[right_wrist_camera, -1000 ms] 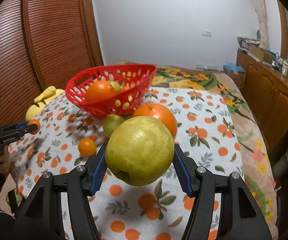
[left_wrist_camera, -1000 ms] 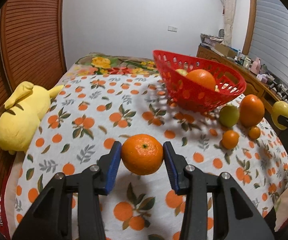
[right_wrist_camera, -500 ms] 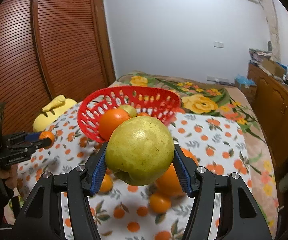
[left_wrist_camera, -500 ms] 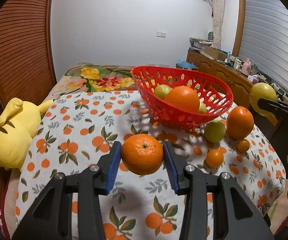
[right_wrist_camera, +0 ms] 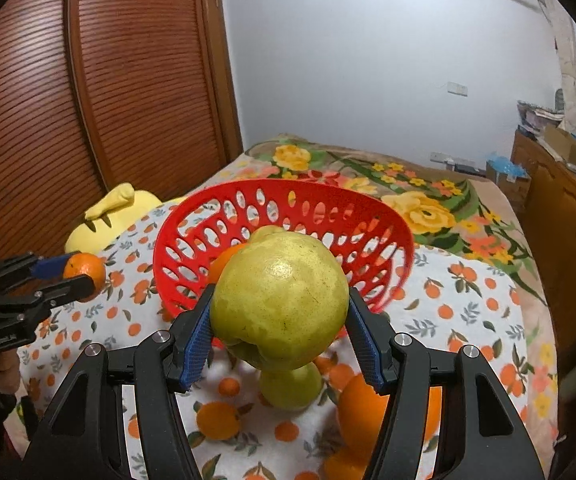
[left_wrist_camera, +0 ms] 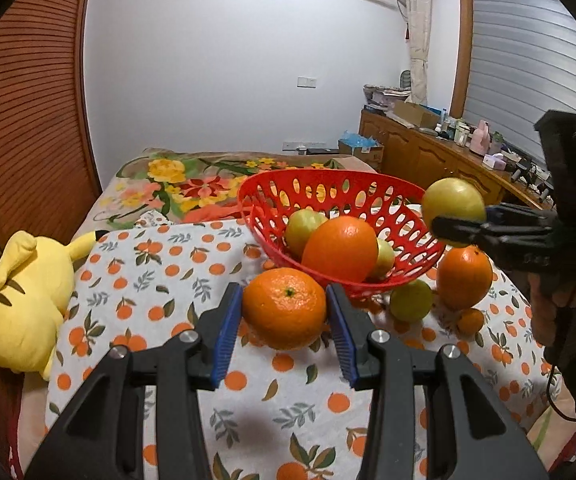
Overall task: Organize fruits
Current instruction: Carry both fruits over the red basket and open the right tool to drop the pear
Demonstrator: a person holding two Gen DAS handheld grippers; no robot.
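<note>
My left gripper (left_wrist_camera: 285, 326) is shut on a mandarin orange (left_wrist_camera: 284, 308) and holds it above the table, just in front of the red basket (left_wrist_camera: 340, 188). The basket holds a large orange (left_wrist_camera: 340, 249) and green fruits (left_wrist_camera: 303, 228). My right gripper (right_wrist_camera: 280, 340) is shut on a big yellow-green pomelo (right_wrist_camera: 280, 300) in front of the basket's near rim (right_wrist_camera: 284, 188). In the left wrist view it (left_wrist_camera: 454, 216) is held at the basket's right edge. A green fruit (left_wrist_camera: 411, 300), a large orange (left_wrist_camera: 464, 276) and a small mandarin (left_wrist_camera: 470, 321) lie on the cloth right of the basket.
A yellow plush toy (left_wrist_camera: 24, 300) lies at the table's left edge. The table has an orange-print cloth (left_wrist_camera: 160, 280). A wooden sideboard (left_wrist_camera: 428, 152) with clutter stands at the right. Slatted wooden doors (right_wrist_camera: 128, 80) are on the left.
Both grippers have risen and moved closer to the basket, each still holding its fruit. The pomelo now sits at the basket's rim.
</note>
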